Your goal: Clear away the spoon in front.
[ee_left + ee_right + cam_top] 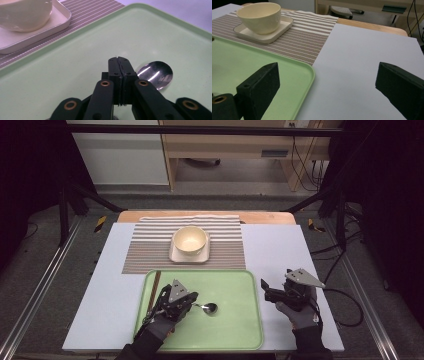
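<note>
the green tray lies at the desk's near edge. the spoon rests mid-tray. left gripper is clamped on the spoon handle: grasp step. next, lift level toward the bowl. right gripper stands wide, empty.

spoon handle hidden behind left claw, bowl cropped

My right gripper gapes wide over the white tabletop, beside the green tray. I see a bowl on its saucer, atop the striped mat.
</note>
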